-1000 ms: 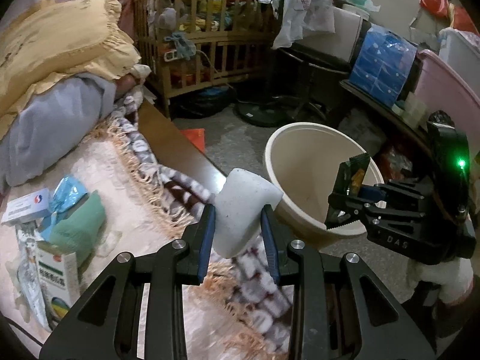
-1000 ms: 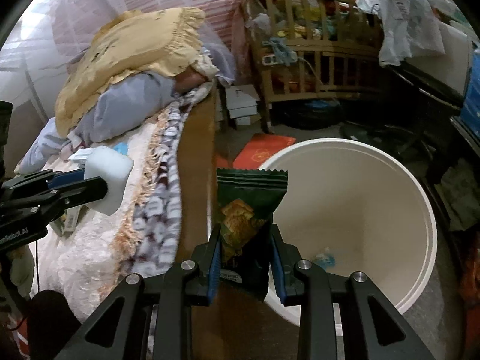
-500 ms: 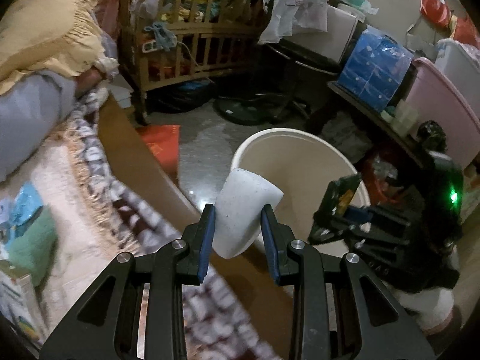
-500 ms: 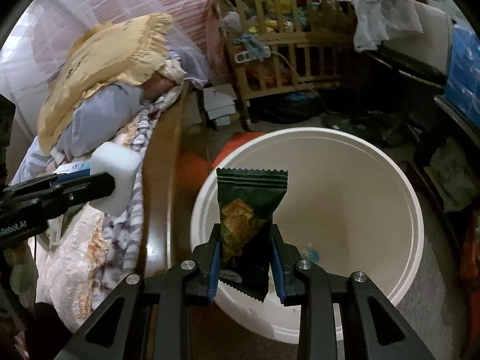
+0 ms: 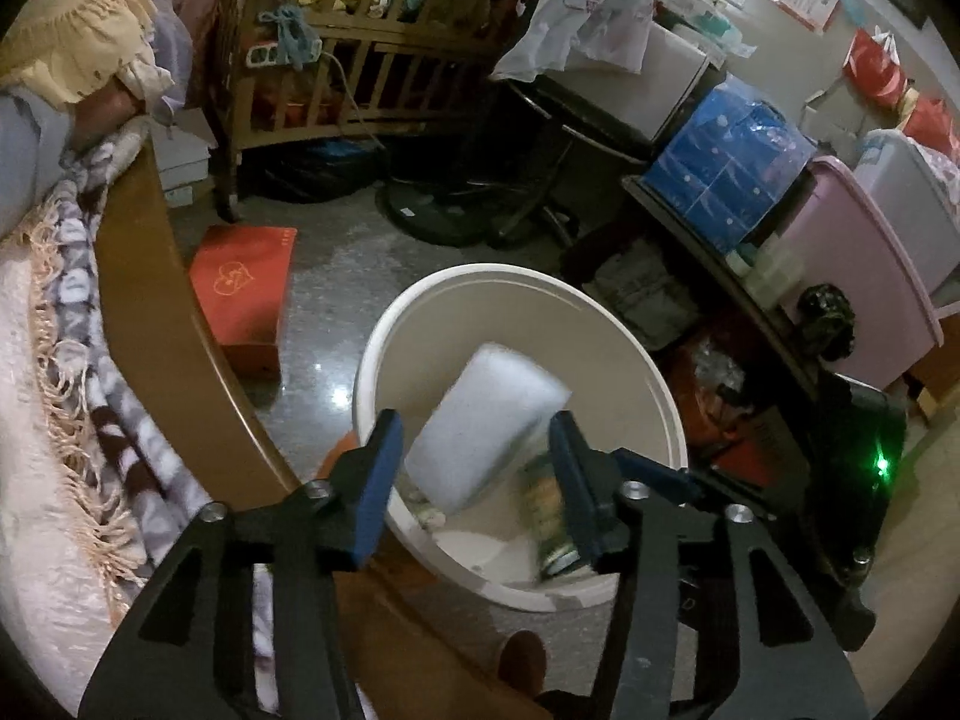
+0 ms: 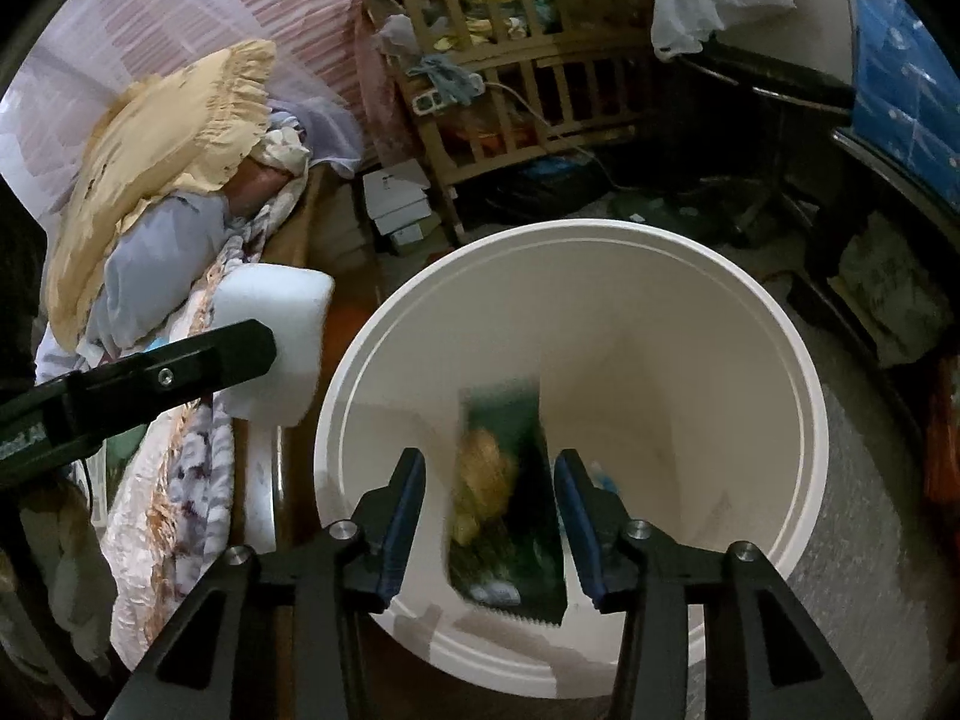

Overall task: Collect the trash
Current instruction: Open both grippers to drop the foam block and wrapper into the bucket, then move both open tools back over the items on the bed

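Observation:
A cream plastic bin (image 5: 606, 324) stands on the floor beside the bed; it fills the right wrist view (image 6: 804, 420). My left gripper (image 5: 474, 474) is open above the bin, and a white foam block (image 5: 486, 426) is loose between its jaws, blurred, over the bin's mouth. The block also shows in the right wrist view (image 6: 282, 312). My right gripper (image 6: 489, 516) is open over the bin. A green snack wrapper (image 6: 504, 492) is blurred between its jaws, free of them. The wrapper shows in the left wrist view (image 5: 549, 510) inside the bin.
The wooden bed edge (image 5: 156, 276) with a fringed blanket (image 5: 66, 360) runs along the left. A red box (image 5: 246, 288) lies on the floor. A wooden crib (image 5: 372, 60), a fan base (image 5: 438, 216) and shelves with blue packs (image 5: 732, 162) stand behind.
Both grippers moved over the bin and opened. The foam block and the green wrapper have left the jaws and are dropping toward the bin.

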